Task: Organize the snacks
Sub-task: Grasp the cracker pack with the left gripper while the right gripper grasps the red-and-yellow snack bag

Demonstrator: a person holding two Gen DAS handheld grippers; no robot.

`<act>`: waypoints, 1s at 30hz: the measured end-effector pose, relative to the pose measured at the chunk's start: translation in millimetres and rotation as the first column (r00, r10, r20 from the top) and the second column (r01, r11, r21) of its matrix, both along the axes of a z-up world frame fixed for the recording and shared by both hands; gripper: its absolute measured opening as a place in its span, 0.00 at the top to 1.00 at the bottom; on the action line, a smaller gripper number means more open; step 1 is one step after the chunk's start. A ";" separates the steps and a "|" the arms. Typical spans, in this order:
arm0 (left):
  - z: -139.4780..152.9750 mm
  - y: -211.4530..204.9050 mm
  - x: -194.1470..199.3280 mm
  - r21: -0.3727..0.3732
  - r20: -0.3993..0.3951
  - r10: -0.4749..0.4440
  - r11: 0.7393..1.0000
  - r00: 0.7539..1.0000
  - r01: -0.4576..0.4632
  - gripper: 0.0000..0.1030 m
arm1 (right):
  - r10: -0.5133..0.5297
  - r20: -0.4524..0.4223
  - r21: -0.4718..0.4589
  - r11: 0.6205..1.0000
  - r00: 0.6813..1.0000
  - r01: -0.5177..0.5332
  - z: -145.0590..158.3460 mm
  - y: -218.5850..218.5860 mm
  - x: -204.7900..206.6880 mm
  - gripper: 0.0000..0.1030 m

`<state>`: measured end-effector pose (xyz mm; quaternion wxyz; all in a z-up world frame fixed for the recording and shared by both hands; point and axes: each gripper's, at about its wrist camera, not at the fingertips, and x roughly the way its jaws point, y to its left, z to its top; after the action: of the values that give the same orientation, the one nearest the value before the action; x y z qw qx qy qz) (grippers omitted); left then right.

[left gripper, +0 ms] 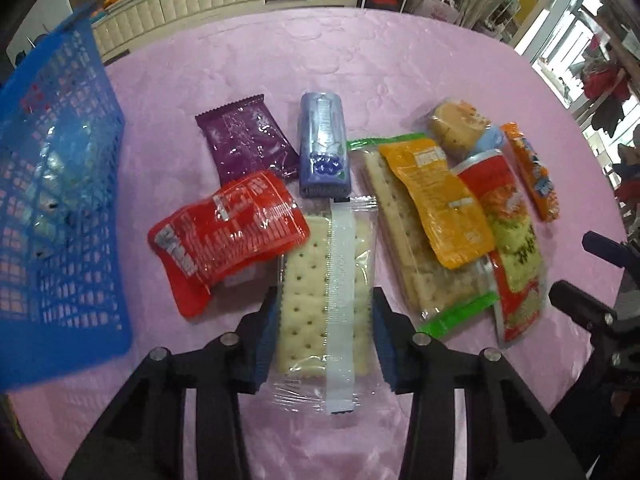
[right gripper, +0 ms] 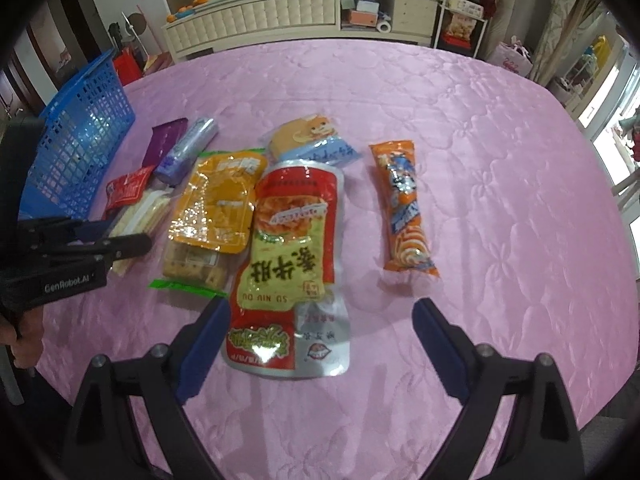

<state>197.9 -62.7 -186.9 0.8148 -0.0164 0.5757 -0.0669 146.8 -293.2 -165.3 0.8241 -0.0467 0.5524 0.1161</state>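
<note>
Several snack packs lie on the pink table (left gripper: 400, 60). My left gripper (left gripper: 325, 320) has its jaws on both sides of a clear cracker pack (left gripper: 320, 280), touching its edges. Beside it lie a red pack (left gripper: 228, 232), a purple pack (left gripper: 246, 140), a blue-violet pack (left gripper: 324, 148), a second cracker pack (left gripper: 416, 264) with a yellow pack (left gripper: 440, 200) on it. My right gripper (right gripper: 320, 332) is open and empty over the near end of a red and yellow pouch (right gripper: 292, 256). An orange pack (right gripper: 404, 208) lies to its right. The blue basket (left gripper: 52, 208) stands at the left.
The blue basket also shows in the right wrist view (right gripper: 80, 148), with several packs inside. A bread pack (right gripper: 312, 140) lies behind the pouch. The left gripper shows at the left edge of the right wrist view (right gripper: 120, 240). A white cabinet (right gripper: 300, 12) stands beyond the table.
</note>
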 end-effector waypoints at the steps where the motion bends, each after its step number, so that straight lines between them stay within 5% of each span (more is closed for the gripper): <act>1: 3.8 0.0 -7.0 -0.005 0.010 -0.001 1.000 1.000 0.001 0.61 | 0.000 -0.001 0.001 1.000 1.000 0.000 1.5 -1.4 -1.7 0.08; 9: 40.8 -13.1 -48.2 -0.031 0.113 -0.019 0.999 0.993 0.022 0.61 | 0.001 -0.014 0.033 0.999 1.000 -0.001 7.7 -0.9 -9.0 0.09; 13: 48.7 -9.8 -54.1 -0.020 0.131 -0.024 0.999 0.991 0.027 0.61 | 0.022 -0.022 0.030 0.999 1.000 -0.022 3.4 7.9 -7.7 0.19; 30: 35.0 0.9 -40.0 -0.043 0.136 -0.003 0.999 0.991 0.008 0.61 | 0.025 -0.108 -0.091 0.995 0.994 -0.035 -39.9 44.8 43.0 0.22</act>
<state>157.9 -61.8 -151.9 0.8515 -0.0279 0.5171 -0.0826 189.8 -248.4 -205.3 0.7886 -0.0868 0.5996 0.1050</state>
